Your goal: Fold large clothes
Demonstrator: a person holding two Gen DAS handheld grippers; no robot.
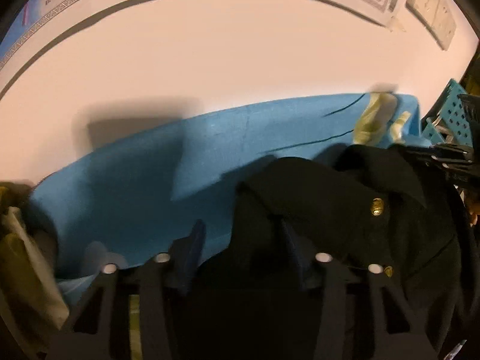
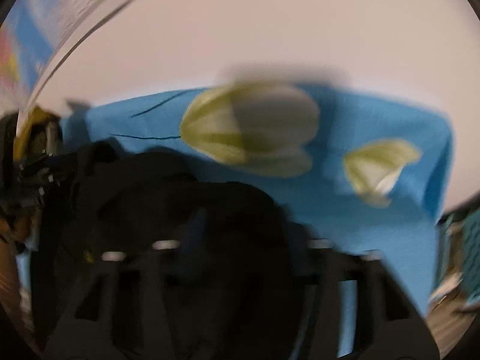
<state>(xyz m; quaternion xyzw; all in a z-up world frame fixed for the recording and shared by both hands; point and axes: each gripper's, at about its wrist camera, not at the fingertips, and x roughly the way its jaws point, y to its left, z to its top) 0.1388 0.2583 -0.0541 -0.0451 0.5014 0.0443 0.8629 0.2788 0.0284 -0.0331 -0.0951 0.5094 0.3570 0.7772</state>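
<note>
A dark coat with gold buttons lies heaped on a blue tablecloth printed with pale tulips. In the left wrist view my left gripper is open. Its left finger hangs over bare blue cloth, its right finger over the coat, and the coat's edge lies between them. The right wrist view is blurred. There the coat bunches up over my right gripper and hides its tips, which read as shut on the fabric.
A teal perforated basket stands past the table's right end, also visible as the basket at the right edge. A pale wall with a hung map and a socket panel rises behind. Yellowish items sit at the left.
</note>
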